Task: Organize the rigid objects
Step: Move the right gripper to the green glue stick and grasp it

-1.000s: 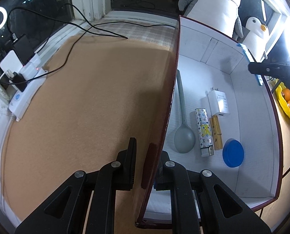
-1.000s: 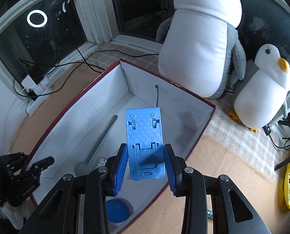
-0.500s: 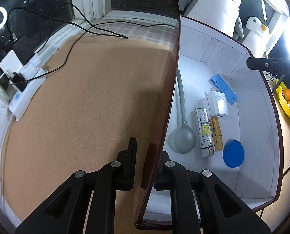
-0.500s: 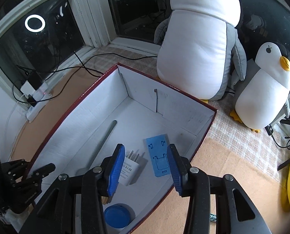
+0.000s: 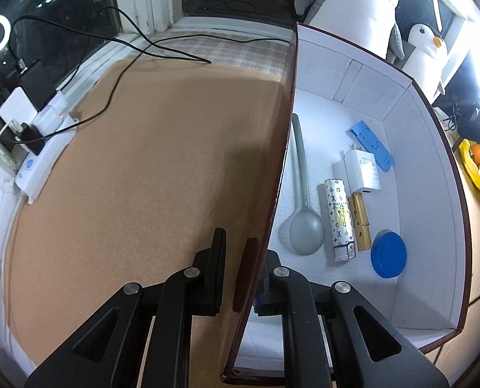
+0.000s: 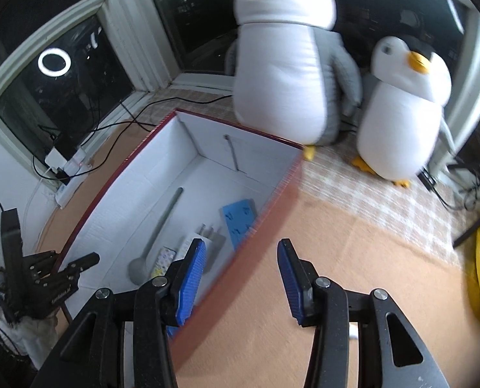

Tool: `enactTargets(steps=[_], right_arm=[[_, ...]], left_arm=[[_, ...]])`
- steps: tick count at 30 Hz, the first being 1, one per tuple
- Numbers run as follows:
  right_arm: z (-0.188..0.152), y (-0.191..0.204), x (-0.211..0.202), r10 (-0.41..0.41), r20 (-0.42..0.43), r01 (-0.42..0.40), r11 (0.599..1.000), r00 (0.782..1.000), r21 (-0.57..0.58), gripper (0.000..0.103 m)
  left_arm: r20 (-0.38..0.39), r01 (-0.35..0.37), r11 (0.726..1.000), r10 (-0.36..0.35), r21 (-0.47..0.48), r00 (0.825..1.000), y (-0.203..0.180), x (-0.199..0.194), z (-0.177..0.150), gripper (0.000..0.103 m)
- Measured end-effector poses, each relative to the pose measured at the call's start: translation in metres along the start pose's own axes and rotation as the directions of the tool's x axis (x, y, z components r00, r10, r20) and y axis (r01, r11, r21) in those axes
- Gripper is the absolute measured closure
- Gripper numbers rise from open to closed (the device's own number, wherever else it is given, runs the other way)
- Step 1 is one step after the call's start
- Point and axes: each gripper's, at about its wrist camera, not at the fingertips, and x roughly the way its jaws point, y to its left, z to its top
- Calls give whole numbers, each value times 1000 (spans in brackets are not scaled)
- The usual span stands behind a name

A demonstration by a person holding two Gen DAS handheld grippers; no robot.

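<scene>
A white box with a dark red rim [image 5: 291,103] holds a grey spoon [image 5: 304,213], a patterned lighter [image 5: 338,220], a wooden clothespin [image 5: 360,223], a white charger [image 5: 362,174], a blue lid [image 5: 388,253] and a flat blue plastic stand [image 5: 370,145]. My left gripper [image 5: 243,268] is shut on the box's left wall. My right gripper [image 6: 241,268] is open and empty, above the box's right wall [image 6: 272,200] and the cork mat. The stand also shows in the right wrist view [image 6: 240,218].
Two plush penguins [image 6: 282,61] stand behind the box. A power strip with chargers and cables [image 5: 39,142] lies at the left edge of the cork mat [image 5: 143,161]. A yellow bowl with oranges [image 5: 477,165] sits at the right.
My right gripper let go of the blue stand, which now lies in the box, then opened wider and drew back to the right, out of the box. The left gripper has not moved.
</scene>
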Motion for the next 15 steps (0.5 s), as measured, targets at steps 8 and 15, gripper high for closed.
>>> enactTargets(steps=[8, 15], right_arm=[[-40, -61, -10, -55, -47, 59, 996, 997, 74, 59], [-70, -88, -1, -53, -106, 62, 994, 993, 86, 59]], left_arm=[[-10, -24, 1000, 24, 11, 1000, -5, 4, 3, 91], [-29, -47, 999, 48, 20, 998, -8, 9, 4, 91]])
